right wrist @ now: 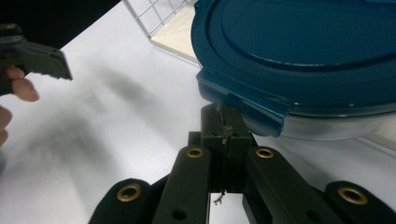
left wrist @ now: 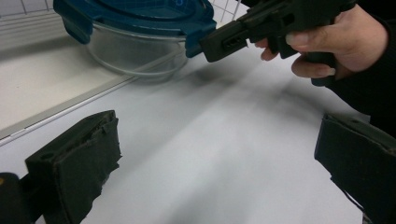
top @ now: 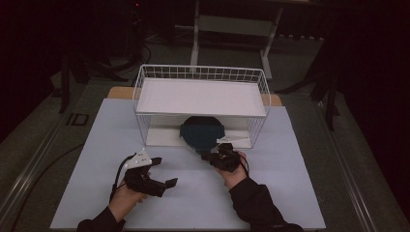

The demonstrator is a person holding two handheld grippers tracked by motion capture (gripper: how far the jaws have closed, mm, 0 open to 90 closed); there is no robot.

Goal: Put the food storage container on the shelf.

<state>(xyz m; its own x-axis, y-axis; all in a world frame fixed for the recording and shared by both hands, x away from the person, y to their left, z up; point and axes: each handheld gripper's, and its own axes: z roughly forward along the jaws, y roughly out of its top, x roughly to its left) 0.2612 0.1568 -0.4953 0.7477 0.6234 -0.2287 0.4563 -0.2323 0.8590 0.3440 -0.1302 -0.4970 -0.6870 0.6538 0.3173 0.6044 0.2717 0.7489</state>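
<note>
A round clear container with a dark blue clip lid [top: 200,131] [left wrist: 140,16] [right wrist: 299,51] sits on the bottom board of a white wire rack [top: 145,82], at its open front. My right gripper [top: 209,155] [right wrist: 225,122] is shut, its pads pressed flat together, with the tips against the underside of the lid's near clip [right wrist: 243,105]; nothing shows between the pads. That contact is also seen in the left gripper view, where the right gripper [left wrist: 212,45] meets the clip. My left gripper [top: 164,172] [left wrist: 215,154] stands open and empty over the mat, left of the container.
The rack carries a white board as an upper shelf [top: 200,96], low over the container. A pale mat [top: 193,198] covers the table in front of the rack. Dark floor, cables and a stand's legs [top: 232,34] lie beyond the table.
</note>
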